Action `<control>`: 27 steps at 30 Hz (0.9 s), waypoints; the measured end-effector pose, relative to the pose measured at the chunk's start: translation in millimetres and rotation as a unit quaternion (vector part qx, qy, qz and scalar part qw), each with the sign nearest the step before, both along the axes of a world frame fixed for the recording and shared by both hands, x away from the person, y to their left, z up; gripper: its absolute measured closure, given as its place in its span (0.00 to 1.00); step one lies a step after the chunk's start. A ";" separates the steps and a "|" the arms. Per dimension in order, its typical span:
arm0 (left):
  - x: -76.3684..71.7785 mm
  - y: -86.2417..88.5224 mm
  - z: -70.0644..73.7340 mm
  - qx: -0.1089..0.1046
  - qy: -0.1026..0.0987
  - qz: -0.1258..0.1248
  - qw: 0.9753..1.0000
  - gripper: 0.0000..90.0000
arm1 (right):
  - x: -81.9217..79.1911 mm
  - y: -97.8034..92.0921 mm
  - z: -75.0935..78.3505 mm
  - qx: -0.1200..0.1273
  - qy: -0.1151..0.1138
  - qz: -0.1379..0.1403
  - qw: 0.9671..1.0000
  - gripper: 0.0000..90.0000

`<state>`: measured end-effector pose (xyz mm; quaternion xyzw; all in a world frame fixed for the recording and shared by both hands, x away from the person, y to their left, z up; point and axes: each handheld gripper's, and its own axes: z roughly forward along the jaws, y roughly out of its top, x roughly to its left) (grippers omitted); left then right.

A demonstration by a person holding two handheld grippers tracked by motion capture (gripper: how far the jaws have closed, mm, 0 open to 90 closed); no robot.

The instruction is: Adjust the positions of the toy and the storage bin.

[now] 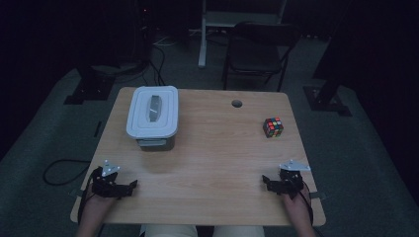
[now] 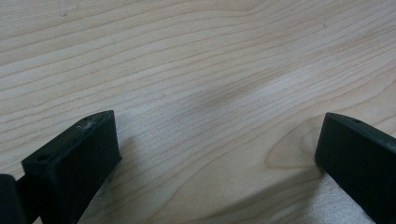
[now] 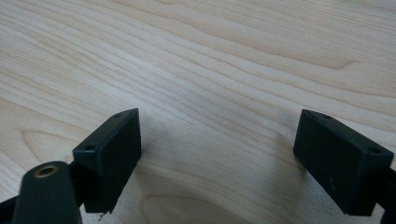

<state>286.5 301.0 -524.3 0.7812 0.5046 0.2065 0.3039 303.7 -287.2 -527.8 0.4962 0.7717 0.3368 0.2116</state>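
A white lidded plastic box with a grey handle stands at the table's far left. A multicoloured puzzle cube sits at the far right. My left gripper rests near the front left corner, pointing inward. My right gripper rests near the front right corner, also pointing inward. In the left gripper view the left gripper has its jaws wide apart over bare wood. In the right gripper view the right gripper is likewise open with nothing between its jaws.
The wooden table has a round cable hole near its far edge. A dark folding chair stands behind the table. A cable lies on the floor at the left.
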 end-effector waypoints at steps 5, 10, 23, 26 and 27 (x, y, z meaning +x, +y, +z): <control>0.1 -0.2 0.0 -0.001 0.001 0.033 0.999 0.01 | -0.1 0.1 0.0 0.000 0.000 0.000 1.000 0.17; -4.3 -2.6 0.3 0.000 0.002 0.054 0.999 0.01 | -0.1 -0.3 0.2 0.000 0.000 -0.002 1.000 0.18; -6.1 -1.4 0.4 -0.001 0.002 0.047 0.999 0.01 | 1.9 6.9 0.3 -0.002 0.004 -0.012 1.000 0.14; -0.8 0.4 2.1 0.007 0.005 0.042 0.999 0.01 | 5.2 12.2 0.5 -0.003 0.003 -0.006 1.000 0.14; 1.4 0.8 2.8 0.009 0.005 0.041 0.999 0.00 | 6.8 14.0 0.9 -0.001 0.004 -0.010 1.000 0.14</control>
